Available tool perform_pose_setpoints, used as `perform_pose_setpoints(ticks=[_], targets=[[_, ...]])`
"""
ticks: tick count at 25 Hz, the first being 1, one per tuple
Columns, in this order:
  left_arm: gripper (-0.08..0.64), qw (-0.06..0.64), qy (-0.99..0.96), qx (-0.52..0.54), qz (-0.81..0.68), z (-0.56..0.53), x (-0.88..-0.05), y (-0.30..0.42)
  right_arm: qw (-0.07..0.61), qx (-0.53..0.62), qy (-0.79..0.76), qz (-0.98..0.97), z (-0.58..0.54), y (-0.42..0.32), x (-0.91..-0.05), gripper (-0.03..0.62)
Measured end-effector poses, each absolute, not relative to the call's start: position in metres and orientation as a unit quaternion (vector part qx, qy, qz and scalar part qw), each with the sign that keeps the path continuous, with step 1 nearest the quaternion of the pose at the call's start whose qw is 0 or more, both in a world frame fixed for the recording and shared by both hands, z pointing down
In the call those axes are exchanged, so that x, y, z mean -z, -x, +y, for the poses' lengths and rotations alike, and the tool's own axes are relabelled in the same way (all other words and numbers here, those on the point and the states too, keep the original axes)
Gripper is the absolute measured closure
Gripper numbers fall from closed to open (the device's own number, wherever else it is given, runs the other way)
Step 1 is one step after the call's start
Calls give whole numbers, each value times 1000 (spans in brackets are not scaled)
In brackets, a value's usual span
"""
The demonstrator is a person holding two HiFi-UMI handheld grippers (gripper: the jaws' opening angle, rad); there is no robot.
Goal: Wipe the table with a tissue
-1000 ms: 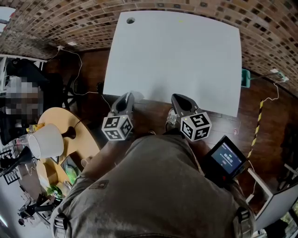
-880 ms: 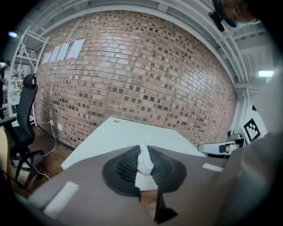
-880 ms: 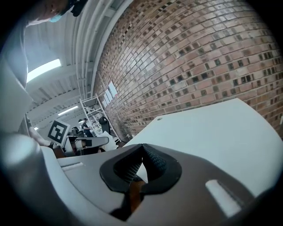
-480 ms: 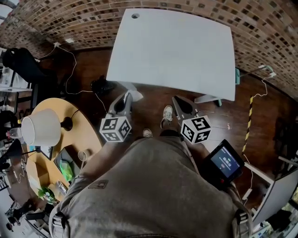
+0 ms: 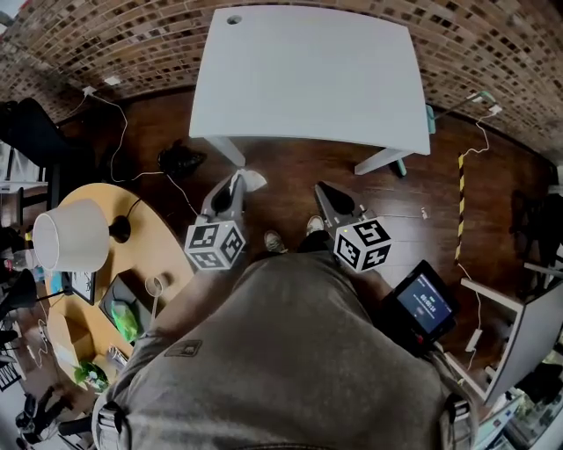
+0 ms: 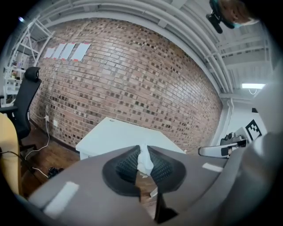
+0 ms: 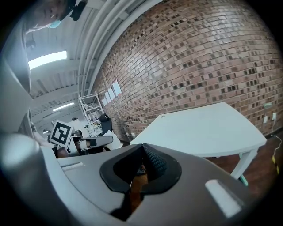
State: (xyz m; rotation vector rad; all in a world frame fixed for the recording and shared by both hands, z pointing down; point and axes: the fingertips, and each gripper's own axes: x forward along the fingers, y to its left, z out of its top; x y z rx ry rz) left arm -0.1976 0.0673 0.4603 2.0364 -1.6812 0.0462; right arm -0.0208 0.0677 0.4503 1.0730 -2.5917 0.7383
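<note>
Tissue: your small white wad (image 6: 144, 162) is pinched at the tip of your left gripper. It is off the table, in the air on the near side of the table's front edge, over the floor.
Left gripper: yours (image 5: 235, 180) is clenched on the tissue, which pokes up past the jaw tips. It points toward the table's near left leg (image 5: 227, 151).
Right gripper: yours (image 5: 320, 190) has its jaws pressed together, and only floor shows in the slit behind the tips. It too hangs short of the table's front edge, apart from the left gripper.
Table: the white top (image 5: 308, 79) lies ahead of you, with a small round hole (image 5: 233, 18) near its far left corner. Neither gripper touches it.
Floor: dark wood (image 5: 290, 189) runs under and in front of the table.
Shoes: yours (image 5: 314, 226) stand on the floor, back from the table's front edge.
Brick wall: it (image 5: 493, 53) runs behind the table's far edge.
Lamp: its white shade (image 5: 70, 235) stands on a round wooden side table (image 5: 163, 255), off the table's near left corner.
Screen: a small lit device (image 5: 425, 301) sits at your right hip, off the table's near right corner.
</note>
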Motion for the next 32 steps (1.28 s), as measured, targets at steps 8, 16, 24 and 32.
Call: perform_pose_setpoints(ticks=[8,16,24,32], targets=[[532,239,-751,-5,-615,63,-453,180,114,-234,-361,-895,65,16,-443,580],[531,241,-758,-12,-607,62,-453,171,122,-234,-362,-894,63,14,-447,580],[531,241,-765,-12,-597,55,-457,162,125,-235,-367,-891,61,10,-452,580],[531,250,-764,-13,-595,56,-459,162,128,-236,-364,-892,63,12,-452,580]])
